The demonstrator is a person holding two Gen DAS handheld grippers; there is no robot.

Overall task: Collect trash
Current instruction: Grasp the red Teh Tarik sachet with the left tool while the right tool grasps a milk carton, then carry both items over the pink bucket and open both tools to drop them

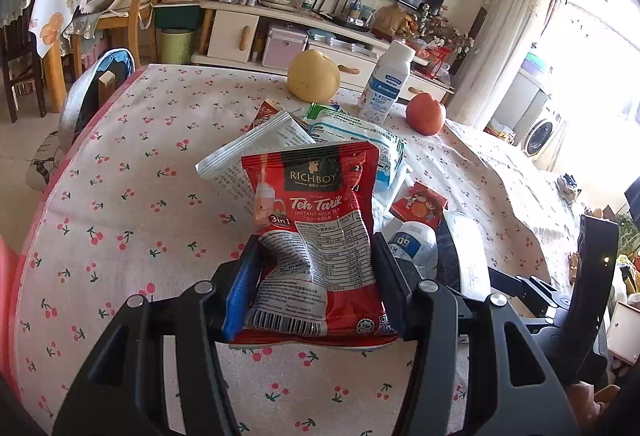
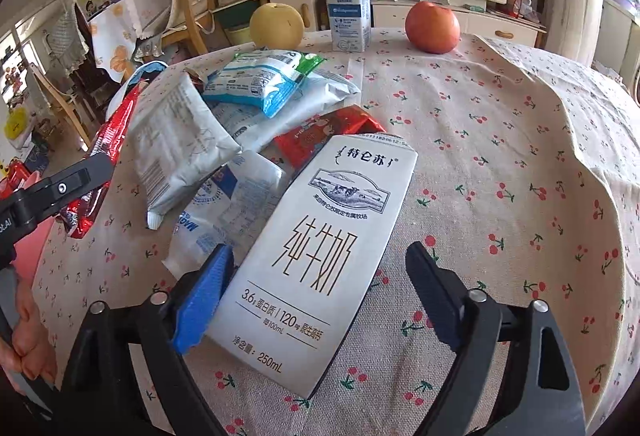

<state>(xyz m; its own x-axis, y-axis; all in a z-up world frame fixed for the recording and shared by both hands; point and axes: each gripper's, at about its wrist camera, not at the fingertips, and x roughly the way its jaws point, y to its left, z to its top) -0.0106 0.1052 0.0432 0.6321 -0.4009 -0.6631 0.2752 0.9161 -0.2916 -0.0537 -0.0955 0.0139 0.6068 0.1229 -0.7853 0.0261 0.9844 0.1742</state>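
Item 1. Left gripper [image 1: 318, 268]: clenched on a red Teh Tarik instant milk tea sachet [image 1: 320, 236], which stands crumpled between the pads, its top reaching forward past the fingertips. Lifted clear of the cherry-print tablecloth [image 1: 132, 196]. Judged: pick done, sachet awaiting disposal.

Item 2. Right gripper [image 2: 316, 284]: released, jaws spread wide. A white 250 mL milk carton [image 2: 320, 248] lies flat on the cloth between them, its lower end close by the blue pad [image 2: 204, 296] on the left side; whether they touch cannot be told. A clear gap shows to the other finger. Not gripped.

Item 3. Trash heap, ahead and left of the right gripper: silver-white pouch [image 2: 176, 148], blue-and-green packet [image 2: 264, 80], red wrapper [image 2: 320, 134] just beyond the carton's top, crushed plastic bottle [image 2: 228, 204] beside the carton.

Item 4. Far beyond both grippers, apparently not trash: yellow pear [image 2: 277, 25], upright white drink bottle [image 2: 347, 4], red apple [image 2: 432, 26].

Item 5. No bin can be identified for certain in either view.

Step in hand, as judged: second pickup, carton framed for a grasp.

Next move calls for: closing the right jaws squarely across the carton's narrow width, low enough that both pads meet its edges; a flattened carton may slide or buckle, so a centred, firm squeeze before lifting. The left grip should hold meanwhile.
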